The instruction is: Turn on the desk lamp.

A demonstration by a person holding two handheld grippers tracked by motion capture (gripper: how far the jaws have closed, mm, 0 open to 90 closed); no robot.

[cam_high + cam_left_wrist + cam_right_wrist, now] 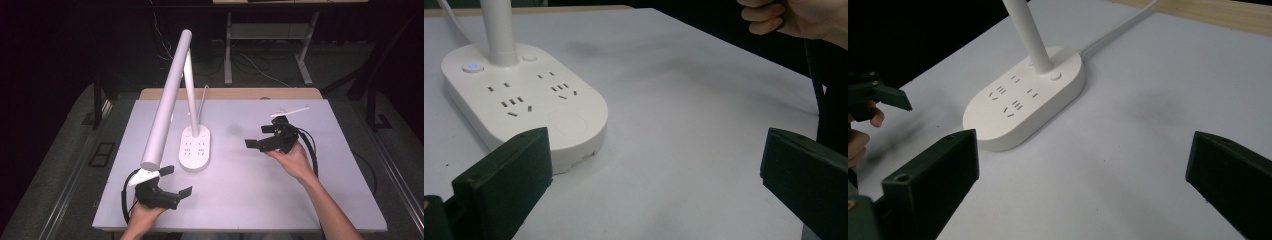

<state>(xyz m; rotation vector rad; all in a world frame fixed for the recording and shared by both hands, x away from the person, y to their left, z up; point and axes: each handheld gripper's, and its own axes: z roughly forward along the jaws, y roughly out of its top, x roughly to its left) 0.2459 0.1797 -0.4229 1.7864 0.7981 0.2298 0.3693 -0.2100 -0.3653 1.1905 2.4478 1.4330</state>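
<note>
While I look down from the high view, I see a white desk lamp (172, 95) standing on the pale worktop (250, 200), a little left of its centre. Its oval base (195, 148) doubles as a power strip, with two groups of sockets on top. A thin upright stem (190, 95) rises from the far end of the base, and a long tube-shaped head (165, 100) slants down from the top of the stem toward the near-left corner of the worktop. A white cable (202, 100) runs from the base to the far edge.

My left gripper (177, 182) sits near the front edge, just under the low end of the lamp head, held by my left hand (142, 212). Its jaws are spread wide with nothing between them. From the left gripper view, the base (524, 100) lies just ahead of the left jaw, apart from it, with a small blue light glowing on a button (472, 66) beside the stem.

My right gripper (257, 137) is toward the right side of the worktop, well apart from the lamp, cradled in my right hand (292, 160). Its jaws are also wide apart and empty. In the right gripper view the base (1023, 100) lies ahead, between the jaws but well beyond them, and my left gripper (878, 95) appears at the left edge.
</note>
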